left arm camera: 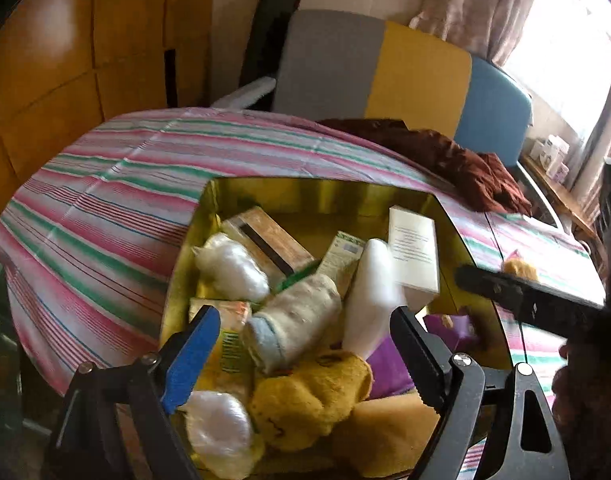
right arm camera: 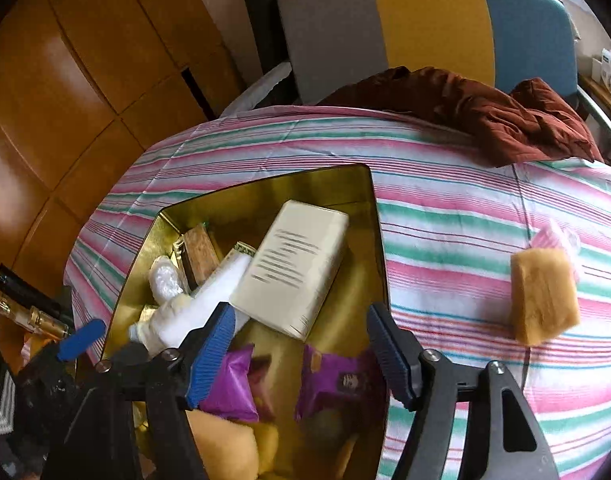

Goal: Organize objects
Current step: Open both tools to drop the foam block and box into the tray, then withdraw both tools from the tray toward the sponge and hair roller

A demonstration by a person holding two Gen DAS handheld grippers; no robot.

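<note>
Nearest, left claw (left arm camera: 301, 354) wide open over gold tin (left arm camera: 305, 192), gripping nothing; right claw (right arm camera: 299, 354) likewise open and empty. Inside tin: yellow plush (left arm camera: 305, 400), purple packets (right arm camera: 337, 380), rolled sock (left arm camera: 293, 320), white bottle (left arm camera: 373, 292), cream box (right arm camera: 293, 264). Only in right view: yellow sponge (right arm camera: 543, 294) apart on striped worktop (right arm camera: 445, 200). Beyond, brown cloth (right arm camera: 485, 112), striped chair (right arm camera: 425, 20).

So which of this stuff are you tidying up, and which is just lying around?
Being tidied:
gold tin
cream box in the tin
purple packets in the tin
yellow sponge, not in the tin yet, out on the cloth

Just lying about:
brown jacket
striped tablecloth
grey, yellow and blue chair back
</note>
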